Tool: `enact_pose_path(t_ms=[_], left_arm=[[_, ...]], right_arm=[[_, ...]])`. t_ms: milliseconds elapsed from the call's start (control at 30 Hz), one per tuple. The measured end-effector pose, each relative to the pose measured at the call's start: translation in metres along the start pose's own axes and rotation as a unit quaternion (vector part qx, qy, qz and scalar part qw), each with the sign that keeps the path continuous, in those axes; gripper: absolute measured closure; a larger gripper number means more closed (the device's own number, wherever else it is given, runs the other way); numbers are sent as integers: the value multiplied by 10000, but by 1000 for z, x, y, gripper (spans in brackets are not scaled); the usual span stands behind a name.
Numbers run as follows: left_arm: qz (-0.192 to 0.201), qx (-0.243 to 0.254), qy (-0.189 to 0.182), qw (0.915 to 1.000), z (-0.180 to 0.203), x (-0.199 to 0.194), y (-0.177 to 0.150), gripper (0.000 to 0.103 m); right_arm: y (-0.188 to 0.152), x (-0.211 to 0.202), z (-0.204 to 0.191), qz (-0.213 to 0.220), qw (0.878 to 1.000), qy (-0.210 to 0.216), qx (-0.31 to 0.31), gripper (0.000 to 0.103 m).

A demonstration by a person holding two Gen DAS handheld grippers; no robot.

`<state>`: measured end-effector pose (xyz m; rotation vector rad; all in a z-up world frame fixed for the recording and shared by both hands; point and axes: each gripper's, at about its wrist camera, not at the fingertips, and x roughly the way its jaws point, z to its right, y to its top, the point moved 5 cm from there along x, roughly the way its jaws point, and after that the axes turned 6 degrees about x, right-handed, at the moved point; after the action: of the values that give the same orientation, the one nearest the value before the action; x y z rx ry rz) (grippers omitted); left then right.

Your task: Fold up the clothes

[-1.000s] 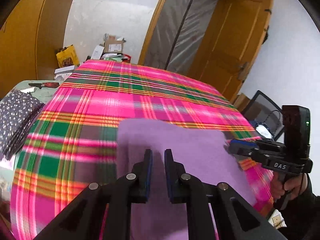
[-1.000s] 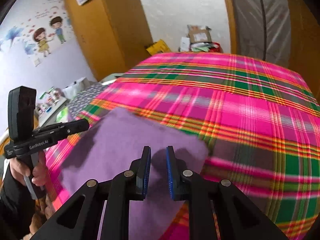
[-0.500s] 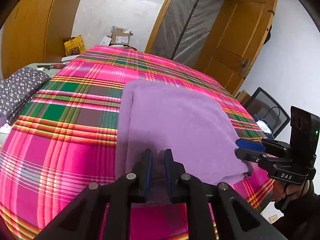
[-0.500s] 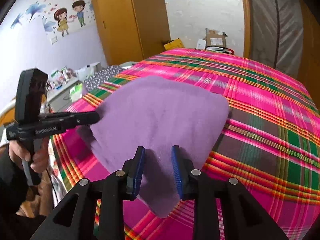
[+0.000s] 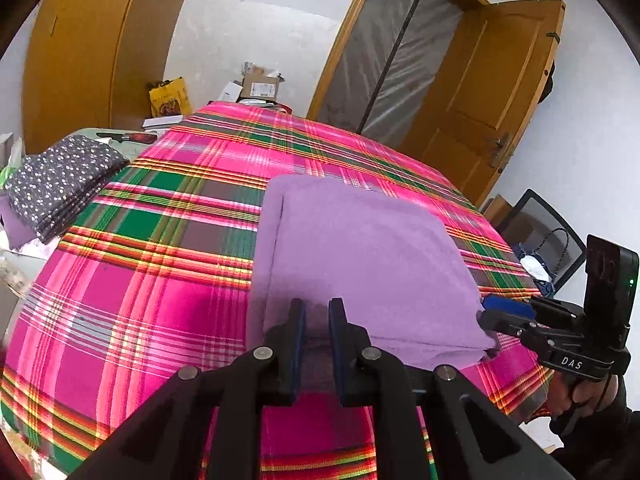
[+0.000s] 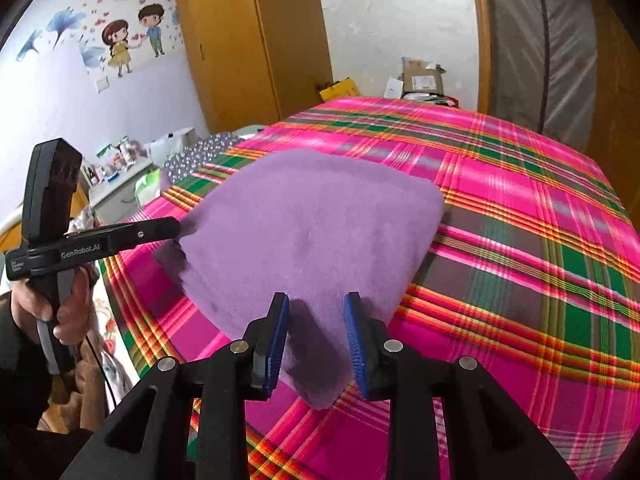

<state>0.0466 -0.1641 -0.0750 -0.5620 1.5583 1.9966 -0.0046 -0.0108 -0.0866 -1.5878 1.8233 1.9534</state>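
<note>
A purple folded garment (image 5: 360, 256) lies flat on the pink plaid bedspread (image 5: 152, 280); it also shows in the right wrist view (image 6: 312, 232). My left gripper (image 5: 317, 320) is nearly shut, pinching the garment's near left corner. In the right wrist view the left gripper (image 6: 178, 230) touches that corner. My right gripper (image 6: 316, 320) is open, its blue pads either side of the garment's near right corner without clamping it. In the left wrist view the right gripper (image 5: 496, 312) sits at that corner.
A folded dark floral cloth (image 5: 60, 184) lies on a side table left of the bed. Boxes and bags (image 5: 256, 88) stand beyond the bed's far end. A wooden door (image 5: 500, 92) and a black chair (image 5: 540, 236) are at the right. A wardrobe (image 6: 248, 40) stands at the left.
Both grippers brought the purple garment forward and down, laying it folded on the bedspread. The right gripper's jaws opened and let go of the corner. The left stays pinched.
</note>
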Motion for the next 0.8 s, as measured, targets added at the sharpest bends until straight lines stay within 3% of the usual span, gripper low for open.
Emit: enact_pose_path(t_ms=[167, 800], left_arm=[[-147, -30, 287, 9995, -1, 7, -6, 91], [-169, 130, 616, 9979, 3, 14, -5, 91]], right_arm=[[-5, 8, 4, -135, 9998, 29, 115, 73], [-8, 12, 9, -142, 9997, 112, 160, 71]])
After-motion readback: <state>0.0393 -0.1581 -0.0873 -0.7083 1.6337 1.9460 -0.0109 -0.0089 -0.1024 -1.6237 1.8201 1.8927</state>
